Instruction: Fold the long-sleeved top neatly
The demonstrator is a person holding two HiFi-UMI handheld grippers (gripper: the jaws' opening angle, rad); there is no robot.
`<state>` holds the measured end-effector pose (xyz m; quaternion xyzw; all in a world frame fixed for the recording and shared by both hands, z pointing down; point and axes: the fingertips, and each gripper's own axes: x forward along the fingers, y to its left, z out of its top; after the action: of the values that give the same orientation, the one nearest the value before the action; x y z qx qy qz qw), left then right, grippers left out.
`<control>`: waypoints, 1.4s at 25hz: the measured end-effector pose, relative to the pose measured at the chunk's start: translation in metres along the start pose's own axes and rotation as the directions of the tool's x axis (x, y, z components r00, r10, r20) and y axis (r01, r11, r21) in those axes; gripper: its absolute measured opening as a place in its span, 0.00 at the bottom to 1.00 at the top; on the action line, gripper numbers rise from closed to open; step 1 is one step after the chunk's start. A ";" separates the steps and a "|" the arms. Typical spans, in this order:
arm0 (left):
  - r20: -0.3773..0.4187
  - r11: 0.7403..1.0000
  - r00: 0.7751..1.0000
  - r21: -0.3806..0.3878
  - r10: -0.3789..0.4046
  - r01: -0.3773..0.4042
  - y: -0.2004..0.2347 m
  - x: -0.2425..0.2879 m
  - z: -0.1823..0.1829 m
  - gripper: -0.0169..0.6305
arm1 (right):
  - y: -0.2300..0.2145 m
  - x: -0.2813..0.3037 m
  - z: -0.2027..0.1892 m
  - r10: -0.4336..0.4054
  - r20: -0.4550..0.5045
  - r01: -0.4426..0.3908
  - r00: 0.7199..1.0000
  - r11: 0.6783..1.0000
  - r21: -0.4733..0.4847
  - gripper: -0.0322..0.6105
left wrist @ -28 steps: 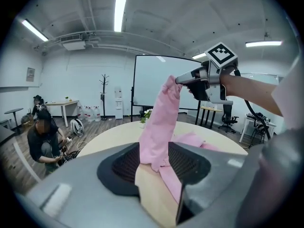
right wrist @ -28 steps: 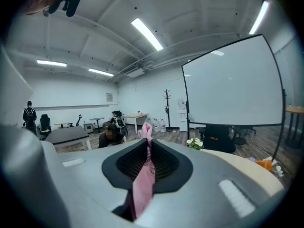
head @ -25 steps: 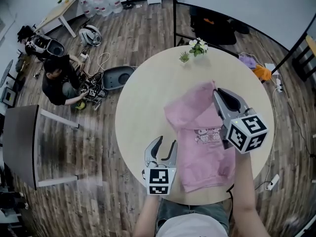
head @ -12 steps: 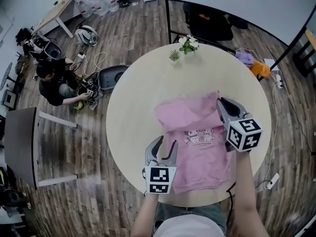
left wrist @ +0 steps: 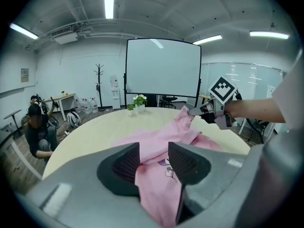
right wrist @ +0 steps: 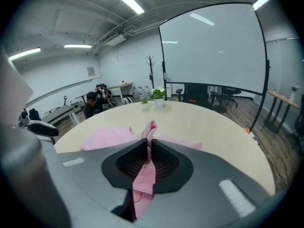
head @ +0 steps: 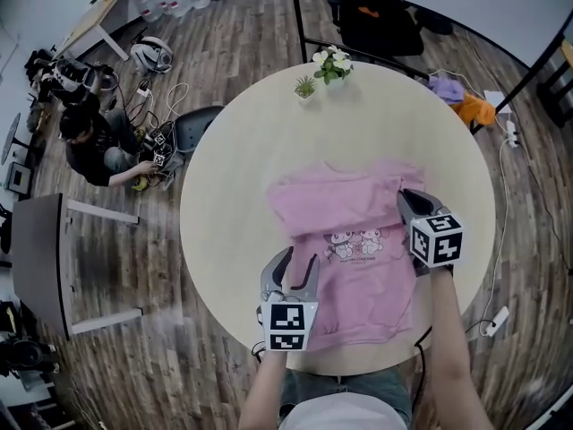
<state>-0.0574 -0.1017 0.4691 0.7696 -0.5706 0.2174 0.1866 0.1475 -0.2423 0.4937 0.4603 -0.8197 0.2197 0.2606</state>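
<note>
Right gripper (head: 406, 197): jaws pinched on a raised fold of the pink top (head: 354, 240).
Left gripper (head: 299, 260): jaws spread, hem between them, ungripped.
Risk: the thin pinch could slip — the fold would land crooked.

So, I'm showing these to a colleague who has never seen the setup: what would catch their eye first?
A pink long-sleeved top with a cartoon print lies spread on the round beige table. The right gripper is shut on a fold at the top's far right corner, holding it up off the table, while the left gripper stands open at its near left edge. Left of the table, a person in black crouches on the wooden floor.
</note>
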 end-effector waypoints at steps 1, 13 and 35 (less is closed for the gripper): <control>-0.006 1.000 1.000 -0.002 0.004 -0.004 -0.001 0.002 -0.002 0.32 | -0.005 0.004 -0.007 -0.003 -0.018 0.003 1.000 1.000 0.002 0.15; -0.058 0.997 0.995 -0.012 0.081 -0.082 -0.008 0.018 -0.024 0.32 | -0.051 0.018 -0.063 -0.062 -0.141 0.064 0.988 0.998 0.007 0.23; -0.058 0.987 0.986 -0.031 0.159 -0.161 -0.002 -0.042 -0.068 0.32 | -0.031 -0.092 -0.136 -0.129 -0.081 0.130 0.988 0.991 0.016 0.18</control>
<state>-0.0743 -0.0311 0.5029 0.7117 -0.6289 0.2424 0.1980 0.2458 -0.1172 0.5439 0.5062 -0.7746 0.2293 0.3021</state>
